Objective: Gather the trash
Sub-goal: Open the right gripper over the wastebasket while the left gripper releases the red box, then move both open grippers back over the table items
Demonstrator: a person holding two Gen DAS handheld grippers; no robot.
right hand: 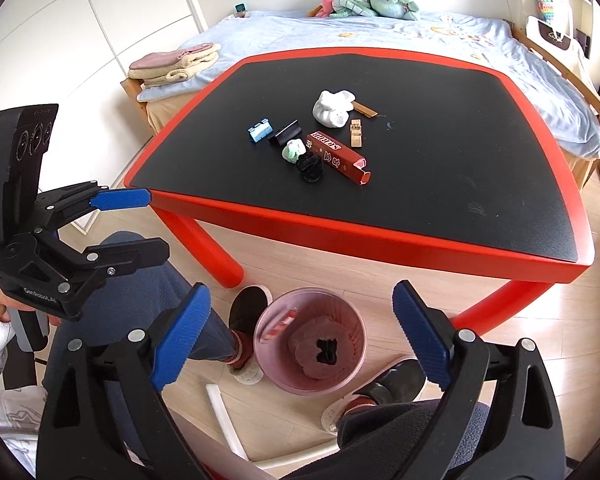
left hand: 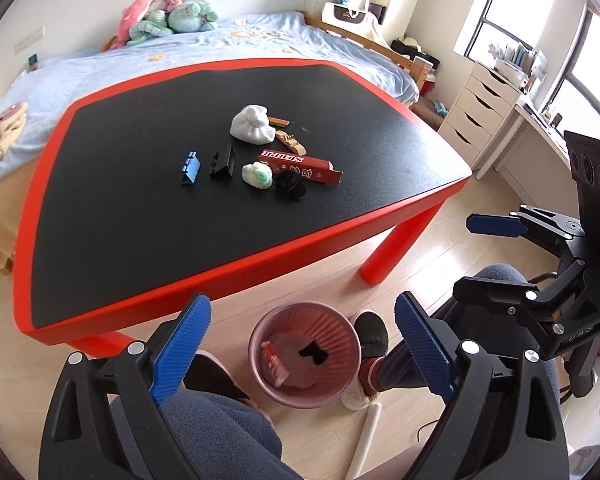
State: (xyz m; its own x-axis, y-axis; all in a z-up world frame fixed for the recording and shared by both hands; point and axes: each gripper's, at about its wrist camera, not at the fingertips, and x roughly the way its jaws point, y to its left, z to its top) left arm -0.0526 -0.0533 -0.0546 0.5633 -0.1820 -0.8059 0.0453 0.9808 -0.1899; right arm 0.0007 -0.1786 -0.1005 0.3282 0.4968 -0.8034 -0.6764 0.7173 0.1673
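Observation:
A pink ribbed trash bin (left hand: 305,354) (right hand: 310,348) stands on the floor in front of the table, with a few scraps inside. On the black-topped red table (left hand: 140,220) (right hand: 440,208) lie a white crumpled wad (left hand: 251,125) (right hand: 333,110), a red carton (left hand: 300,165) (right hand: 340,158), a green-white wad (left hand: 257,175) (right hand: 293,149), a black fuzzy lump (left hand: 289,186) (right hand: 309,169), a blue clip (left hand: 190,167) (right hand: 260,130), a black clip (left hand: 222,162) (right hand: 287,132) and wooden pieces (left hand: 290,140) (right hand: 356,133). My left gripper (left hand: 302,348) and right gripper (right hand: 302,344) are both open and empty, above the bin.
A bed (left hand: 180,56) with plush toys (left hand: 168,16) stands behind the table. White drawers (left hand: 482,114) are at the right by the window. The person's knees and slippered feet (left hand: 371,332) (right hand: 247,308) flank the bin. A white bar (right hand: 228,416) lies on the wooden floor.

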